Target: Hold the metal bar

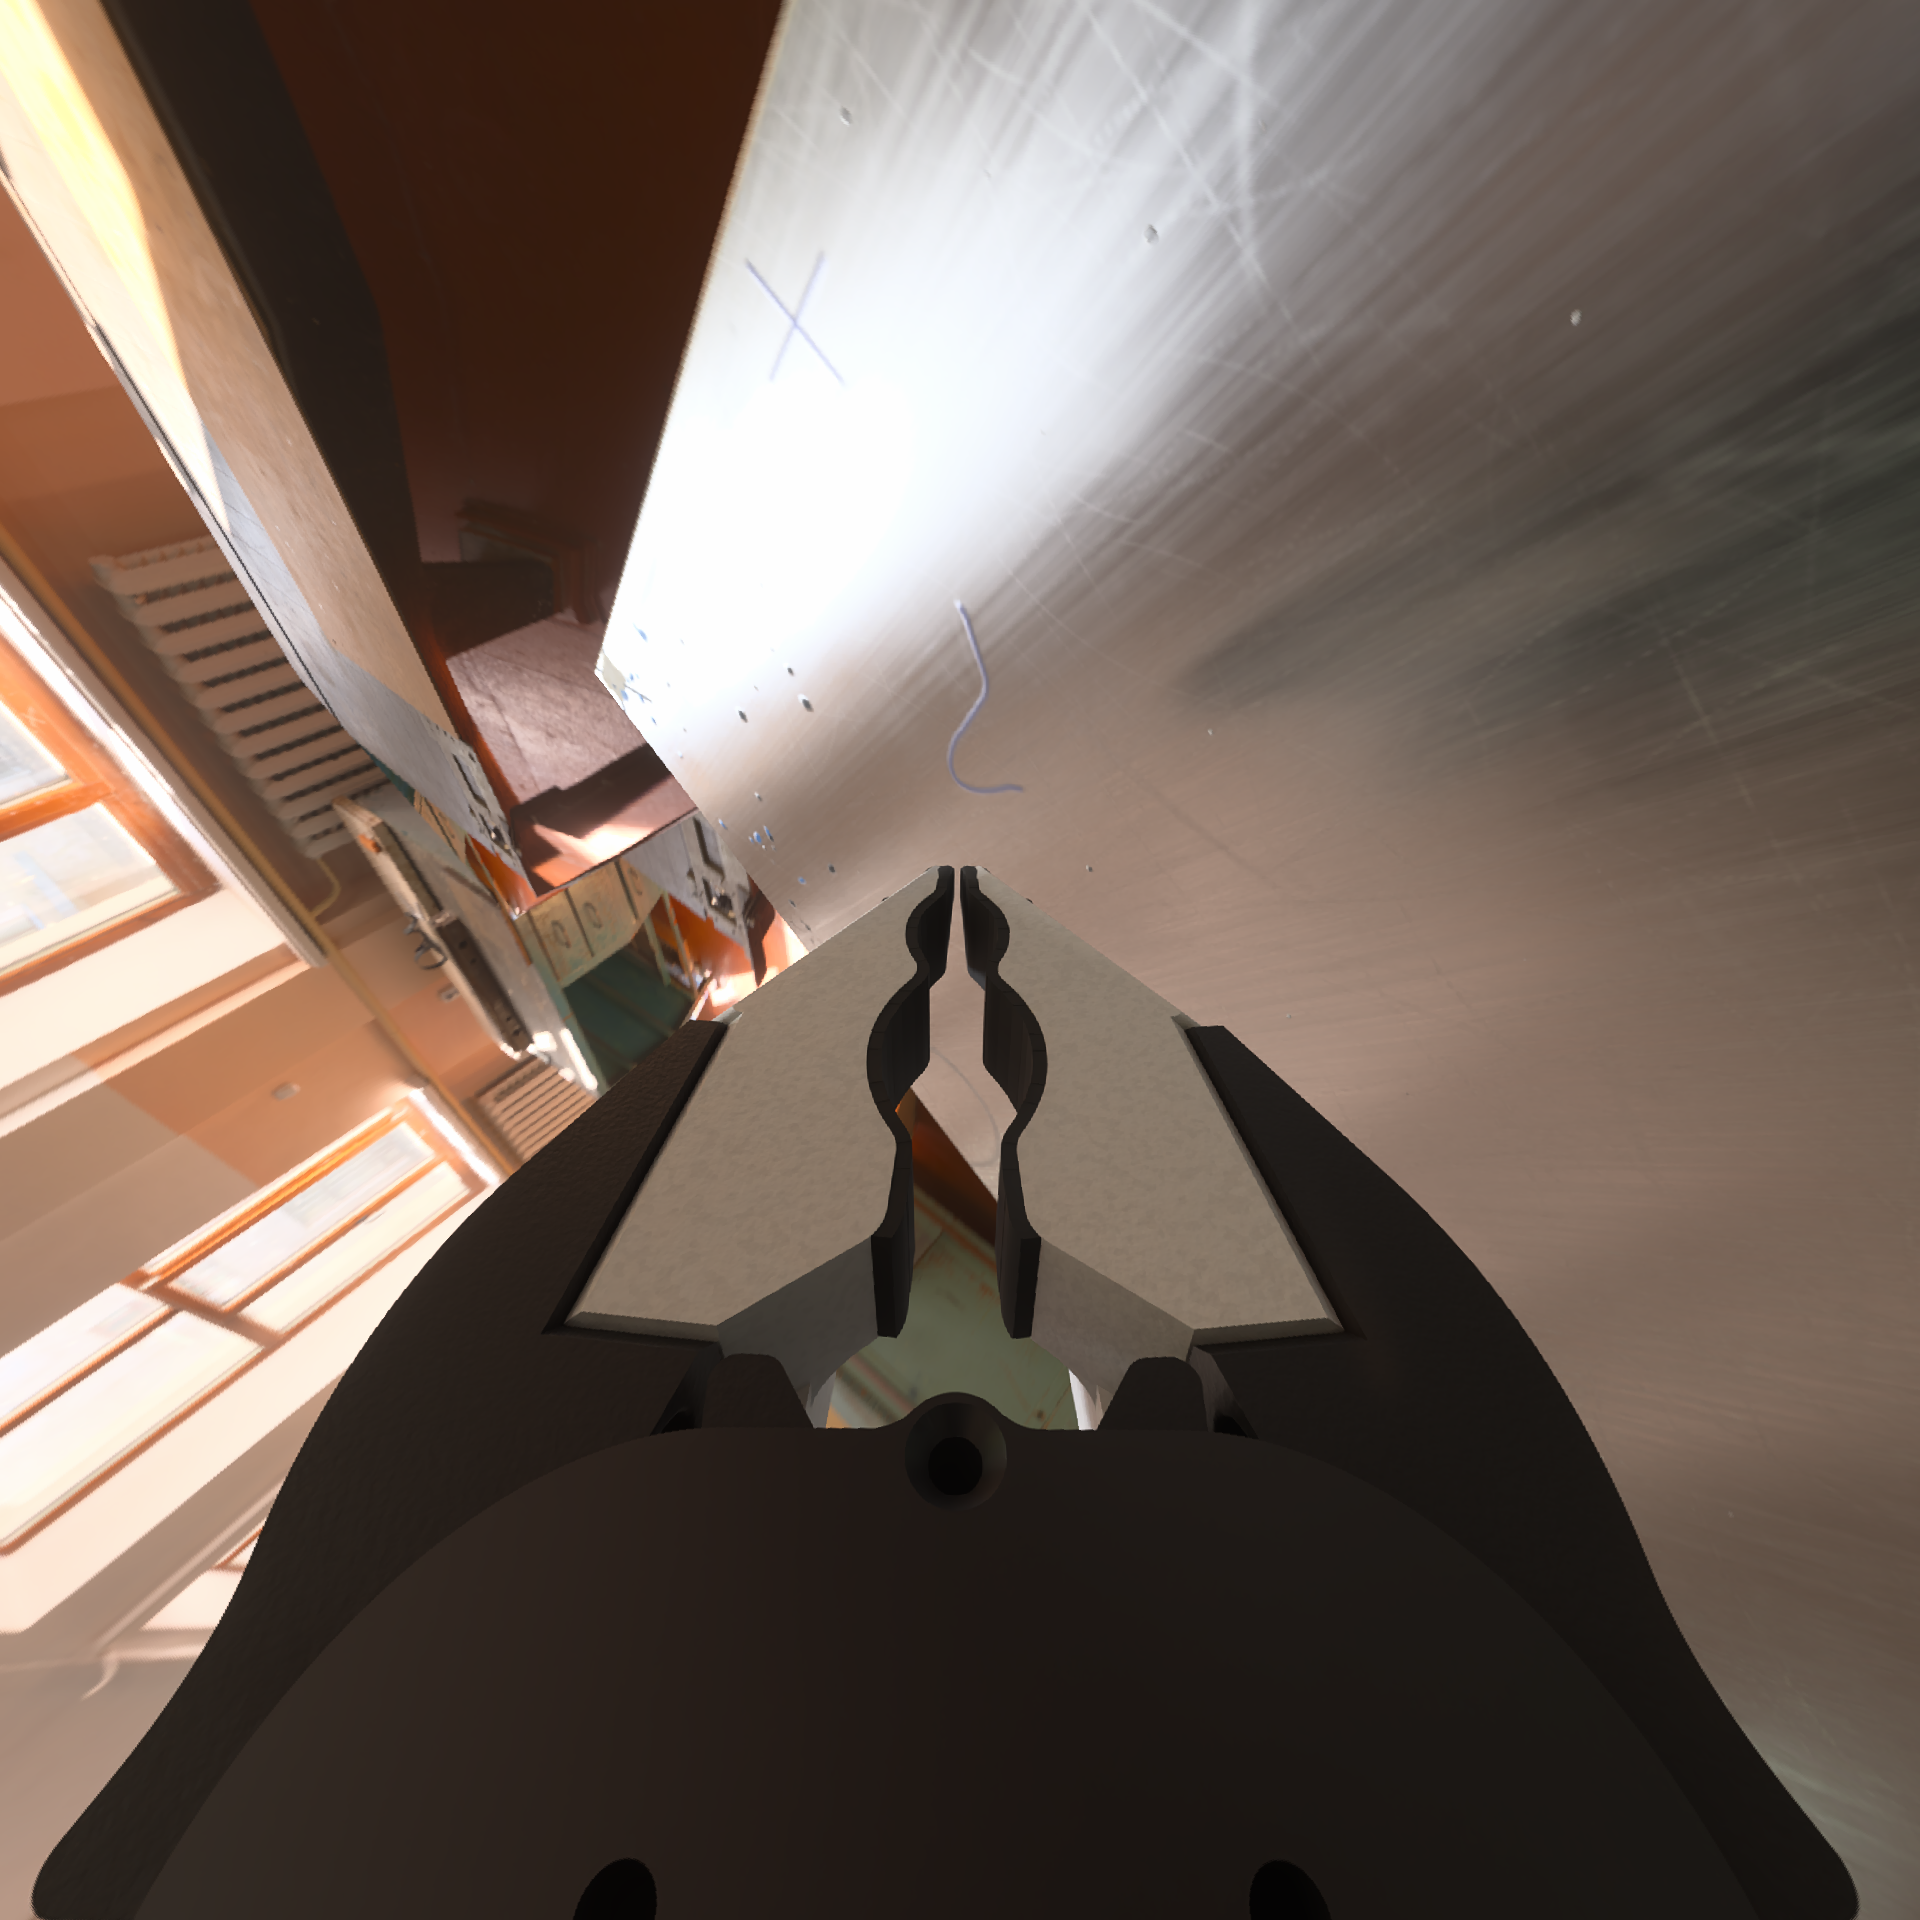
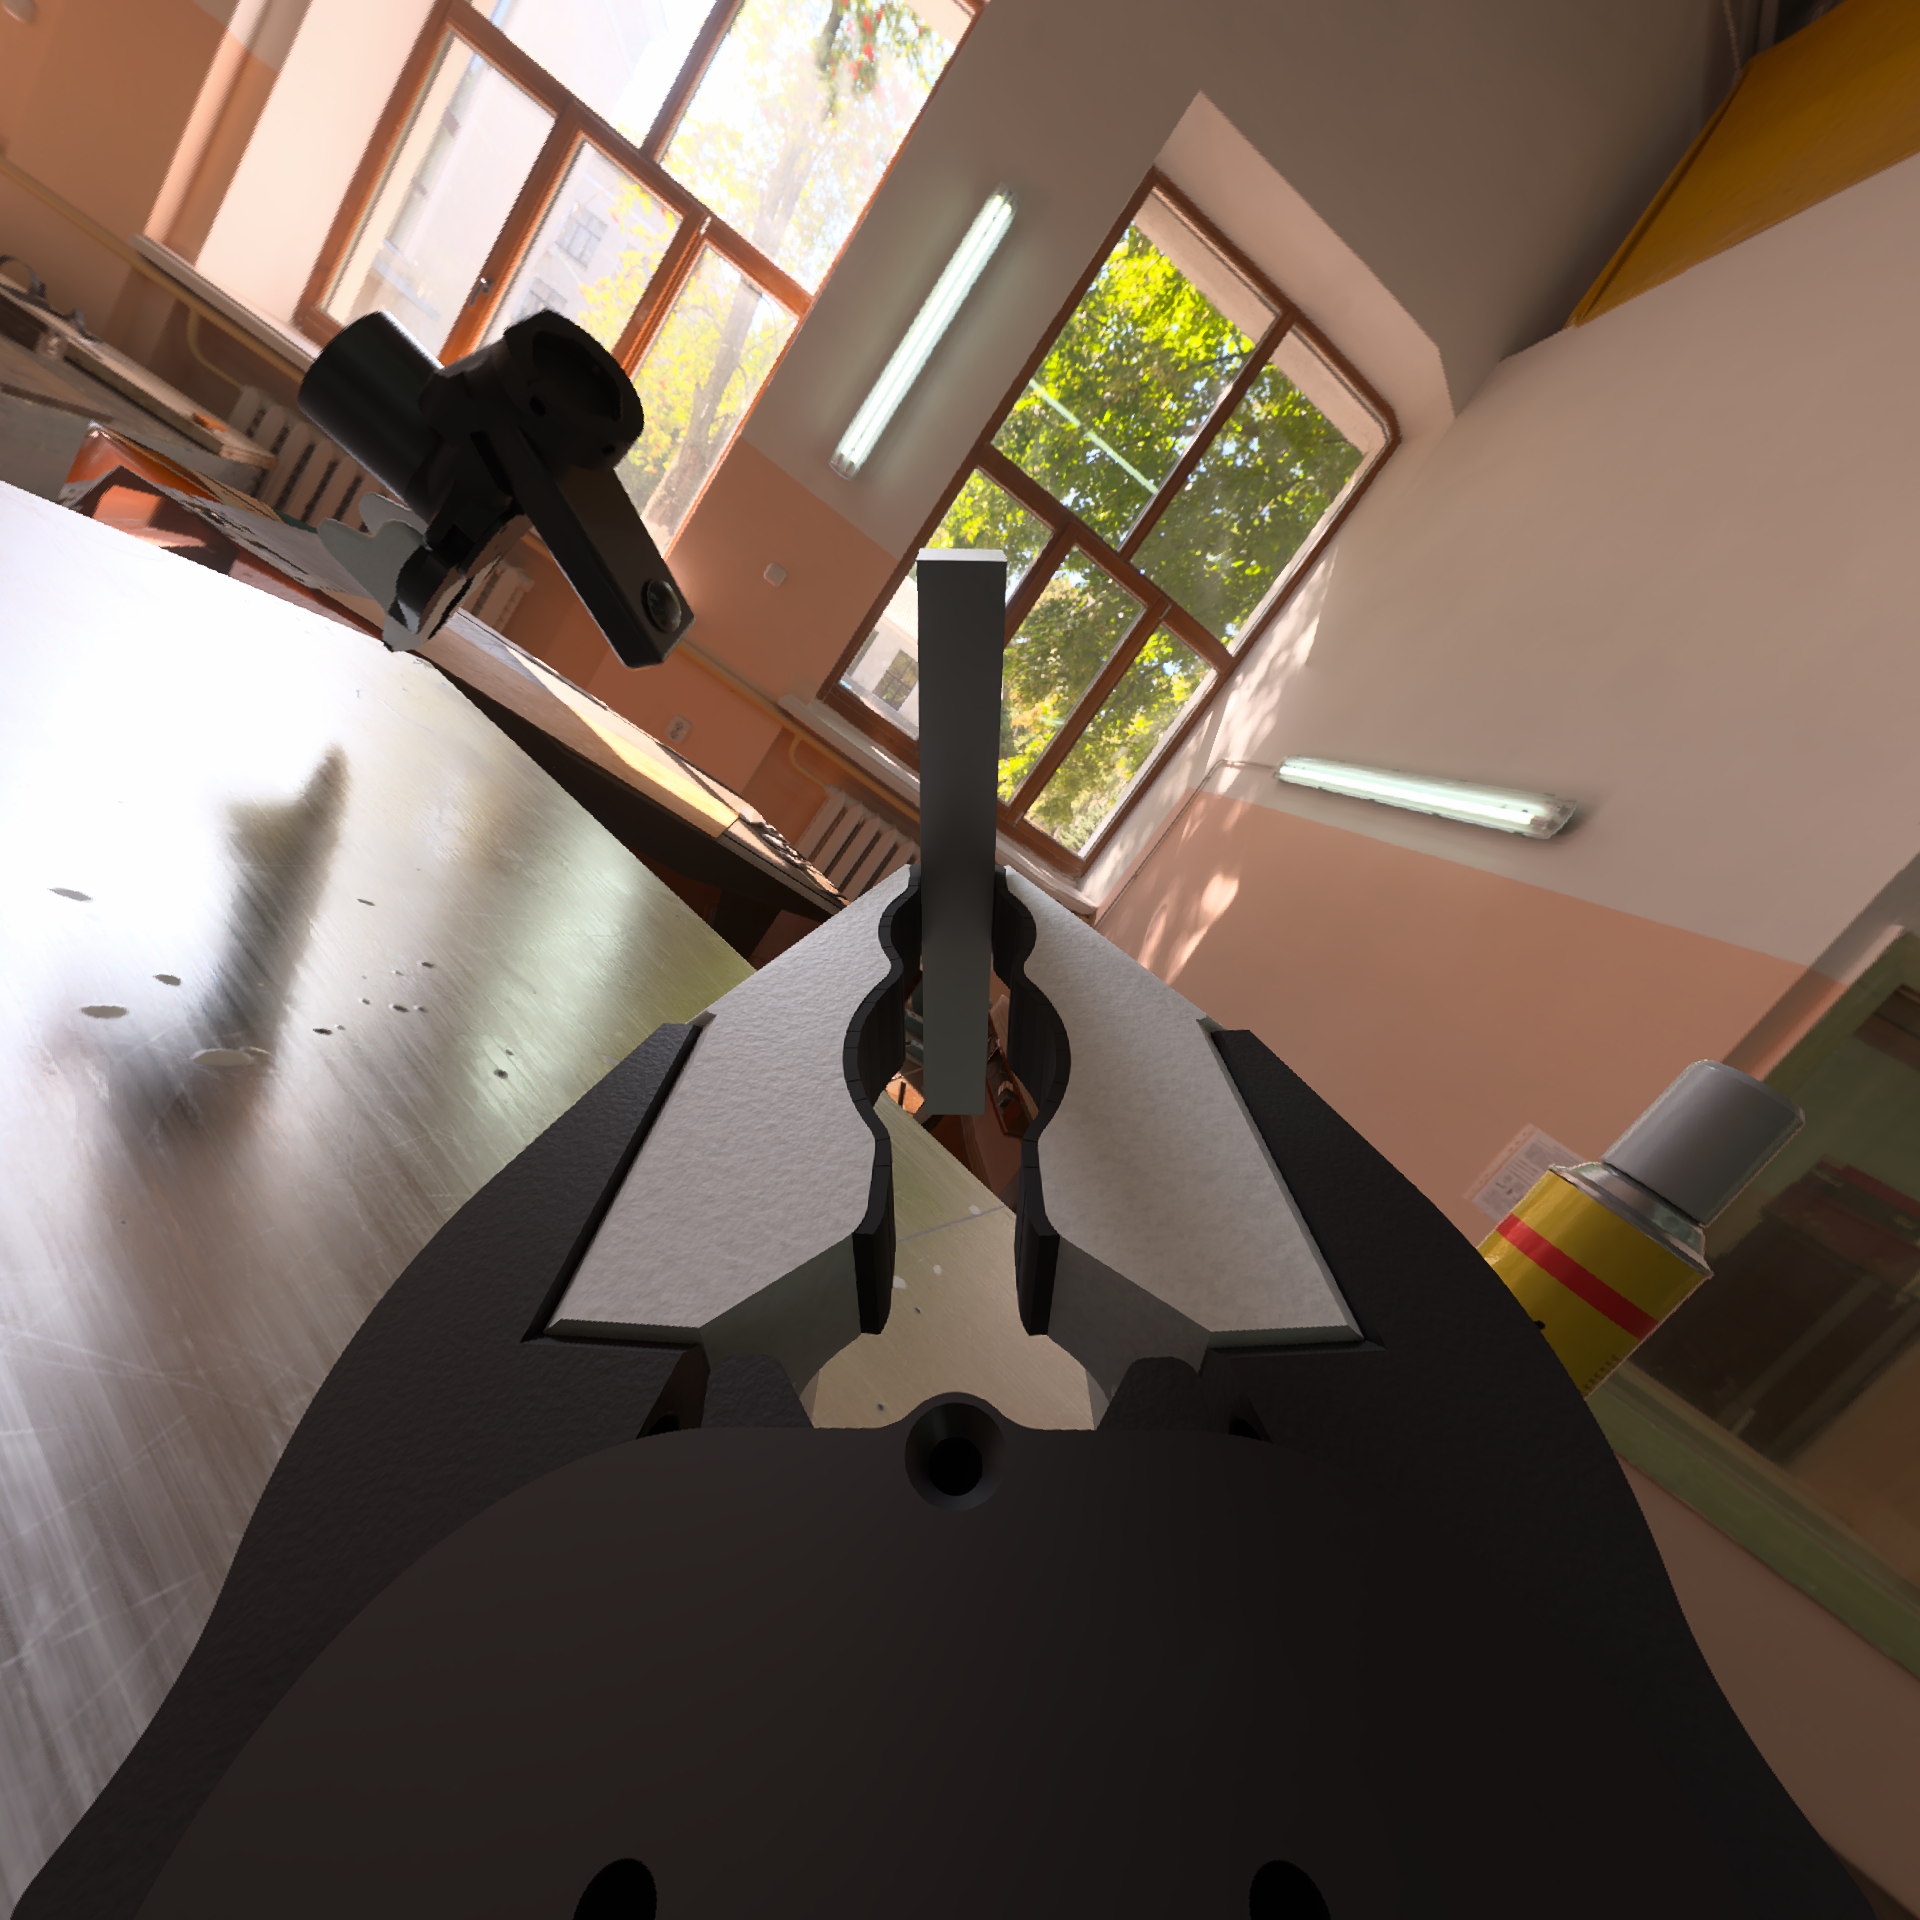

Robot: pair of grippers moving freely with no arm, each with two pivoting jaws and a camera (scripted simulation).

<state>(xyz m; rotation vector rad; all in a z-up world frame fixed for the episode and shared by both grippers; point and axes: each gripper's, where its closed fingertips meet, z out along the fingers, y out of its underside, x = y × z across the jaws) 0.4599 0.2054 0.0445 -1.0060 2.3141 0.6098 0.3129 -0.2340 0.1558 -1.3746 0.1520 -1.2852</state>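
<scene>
In the right wrist view my right gripper [image 2: 958, 883] is shut on a flat grey metal bar [image 2: 960, 727]. The bar sticks out past the fingertips and its near end sits between the jaws. It is held in the air beside the metal table [image 2: 312, 935]. In the left wrist view my left gripper [image 1: 956, 878] is shut and empty, tips close to the brushed metal table top [image 1: 1247, 520]. The left gripper also shows far off in the right wrist view [image 2: 416, 592], above the table's far edge. The bar is not in the left wrist view.
A yellow spray can with a red stripe and grey cap [image 2: 1621, 1216] stands at the right. The table top carries pen marks [image 1: 795, 322] and small holes. Workbenches [image 1: 312, 520] and radiators lie beyond the table, with windows [image 2: 1122, 520] behind.
</scene>
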